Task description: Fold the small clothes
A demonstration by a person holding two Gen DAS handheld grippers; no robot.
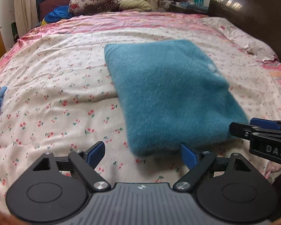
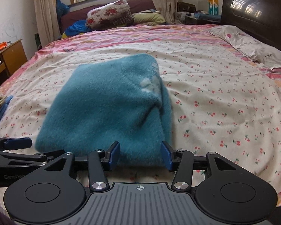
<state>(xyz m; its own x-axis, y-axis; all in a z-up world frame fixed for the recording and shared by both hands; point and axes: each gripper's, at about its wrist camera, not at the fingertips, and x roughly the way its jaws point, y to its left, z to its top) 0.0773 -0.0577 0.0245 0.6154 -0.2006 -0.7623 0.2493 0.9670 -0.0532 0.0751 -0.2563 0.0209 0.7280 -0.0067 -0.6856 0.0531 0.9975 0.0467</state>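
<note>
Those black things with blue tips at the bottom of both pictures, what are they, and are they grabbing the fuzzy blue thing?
They are tools a person holds, one in each hand, each with a small camera looking along its two fingers. One picture comes from the left hand-held gripper, the other from the right hand-held gripper. Both look at a folded fuzzy teal garment lying on a bedsheet printed with cherries. Nothing is held: the left one's jaws stand wide open beside the garment's near corner. The right one's blue fingertips sit either side of the near edge without squeezing it.
</note>
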